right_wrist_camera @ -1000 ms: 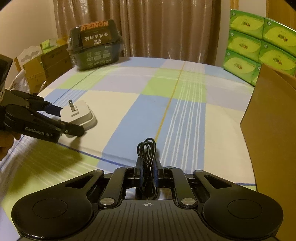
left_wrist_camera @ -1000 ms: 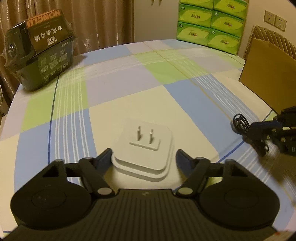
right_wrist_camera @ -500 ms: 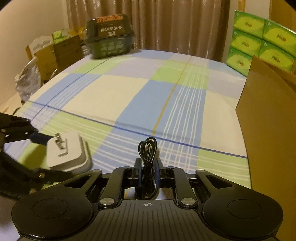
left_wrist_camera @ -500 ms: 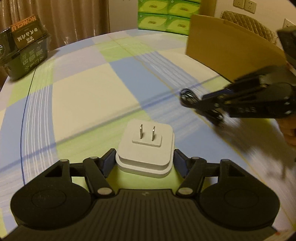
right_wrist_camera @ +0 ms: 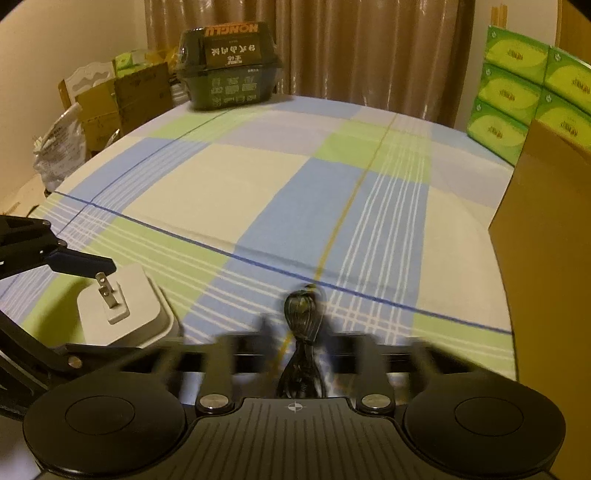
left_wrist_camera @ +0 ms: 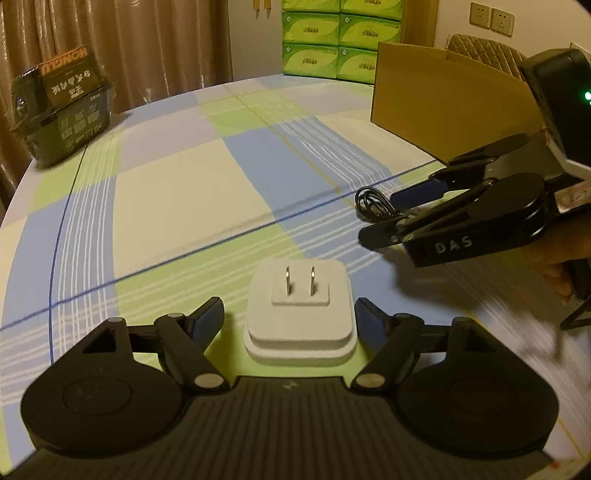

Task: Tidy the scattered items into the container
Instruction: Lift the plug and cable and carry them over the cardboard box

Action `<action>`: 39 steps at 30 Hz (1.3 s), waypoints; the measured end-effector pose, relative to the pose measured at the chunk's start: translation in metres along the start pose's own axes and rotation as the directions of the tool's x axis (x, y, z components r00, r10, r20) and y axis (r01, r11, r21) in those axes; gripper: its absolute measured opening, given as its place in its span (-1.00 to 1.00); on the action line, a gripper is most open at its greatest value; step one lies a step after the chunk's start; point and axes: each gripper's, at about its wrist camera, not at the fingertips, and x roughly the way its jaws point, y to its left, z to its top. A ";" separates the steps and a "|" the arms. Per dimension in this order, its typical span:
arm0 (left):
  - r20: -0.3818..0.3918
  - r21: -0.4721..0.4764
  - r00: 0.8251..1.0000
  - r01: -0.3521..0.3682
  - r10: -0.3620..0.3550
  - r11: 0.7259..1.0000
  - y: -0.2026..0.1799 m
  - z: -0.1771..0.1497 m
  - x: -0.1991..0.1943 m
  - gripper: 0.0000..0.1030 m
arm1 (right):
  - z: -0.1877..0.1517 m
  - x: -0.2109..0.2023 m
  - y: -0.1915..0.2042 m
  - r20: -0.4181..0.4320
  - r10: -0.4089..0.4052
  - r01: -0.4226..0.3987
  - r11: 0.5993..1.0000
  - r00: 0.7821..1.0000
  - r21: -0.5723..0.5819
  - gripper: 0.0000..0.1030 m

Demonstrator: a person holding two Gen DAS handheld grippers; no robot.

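On the checked blue-green tablecloth [left_wrist_camera: 192, 192], the left gripper [left_wrist_camera: 291, 317] is sitting spread around the white square plug adapter [left_wrist_camera: 299, 325]; the right gripper [right_wrist_camera: 295, 332] is blurry, probably opening, with the black coiled cable [right_wrist_camera: 301, 314] between its fingers, and the brown cardboard box [left_wrist_camera: 443, 103] is far right.

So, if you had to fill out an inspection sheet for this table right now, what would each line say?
Surface: checked tablecloth on a round table.
Job's things: white plug adapter, prongs up; open cardboard box at the table's far right.
Clutter: dark wrapped food package at the far left edge.
Grippers: left gripper straddles the adapter, with a gap on one side, so its grip is unclear. Right gripper has its fingers around the cable; they are blurred in its own view, so its grip is unclear too.
Cables: coiled black cable.
Surroundings: curtains, stacked green tissue boxes, wall sockets.
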 end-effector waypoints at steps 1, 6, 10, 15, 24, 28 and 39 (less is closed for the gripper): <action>-0.001 0.003 1.000 0.001 -0.001 1.000 0.000 0.001 0.002 0.43 | -0.001 -0.001 0.001 -0.003 -0.001 0.000 1.000 1.000 -0.007 -0.76; -0.035 -0.011 0.999 0.023 -0.024 1.000 -0.001 0.003 0.009 0.31 | -0.011 -0.014 0.004 -0.012 -0.013 0.013 1.000 1.000 0.000 -0.77; -0.042 -0.017 0.999 0.018 -0.019 1.000 -0.010 -0.001 0.004 0.17 | -0.021 -0.035 0.002 -0.011 -0.020 0.021 0.998 1.000 0.053 -0.77; -0.072 -0.028 0.997 0.028 -0.030 0.999 -0.030 -0.011 -0.013 0.17 | -0.043 -0.068 0.005 -0.028 -0.019 0.022 0.995 0.999 0.100 -0.77; -0.102 -0.080 0.994 0.039 -0.048 0.996 -0.076 -0.038 -0.052 0.16 | -0.073 -0.118 0.011 -0.043 -0.023 0.030 0.986 0.999 0.167 -0.77; -0.107 -0.086 0.993 0.049 -0.058 0.995 -0.095 -0.043 -0.068 0.16 | -0.077 -0.141 0.011 -0.022 -0.032 0.036 0.981 0.999 0.189 -0.77; -0.081 -0.118 0.996 0.034 -0.043 0.992 -0.125 -0.044 -0.105 0.17 | -0.087 -0.184 0.019 0.028 -0.042 0.036 0.980 0.999 0.197 -0.77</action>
